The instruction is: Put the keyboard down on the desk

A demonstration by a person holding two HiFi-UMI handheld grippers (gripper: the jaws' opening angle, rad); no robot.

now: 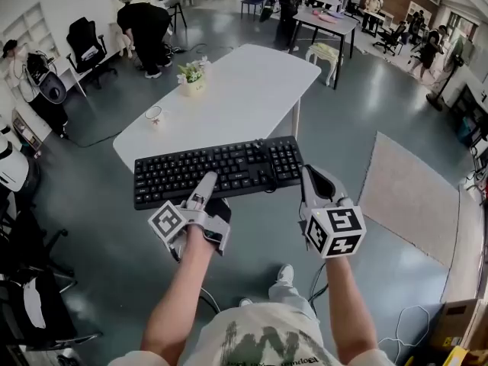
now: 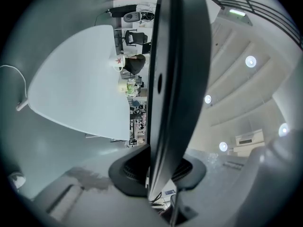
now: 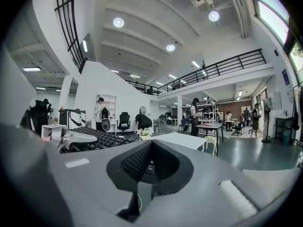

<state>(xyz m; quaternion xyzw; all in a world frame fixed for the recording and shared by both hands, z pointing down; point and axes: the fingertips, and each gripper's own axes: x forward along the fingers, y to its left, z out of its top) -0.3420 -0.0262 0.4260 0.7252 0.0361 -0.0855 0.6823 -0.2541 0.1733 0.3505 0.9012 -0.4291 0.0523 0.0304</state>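
A black keyboard [image 1: 217,170] hangs in the air just in front of the near end of the white desk [image 1: 244,82]. My left gripper [image 1: 207,183] is shut on its near edge, left of the middle. In the left gripper view the keyboard [image 2: 177,70] stands edge-on between the two pads of that gripper [image 2: 156,167], with the desk [image 2: 75,89] behind. My right gripper [image 1: 309,172] is beside the keyboard's right end, apart from it. In the right gripper view its pads [image 3: 151,162] meet with nothing seen between them, and the keyboard [image 3: 102,137] lies to the left.
On the desk stand a small potted plant [image 1: 191,76] and a cup [image 1: 155,115]. A pale rug [image 1: 415,197] lies on the floor to the right. A person [image 1: 145,25] and an office chair [image 1: 88,44] are beyond the desk, and another table [image 1: 328,21] is further back.
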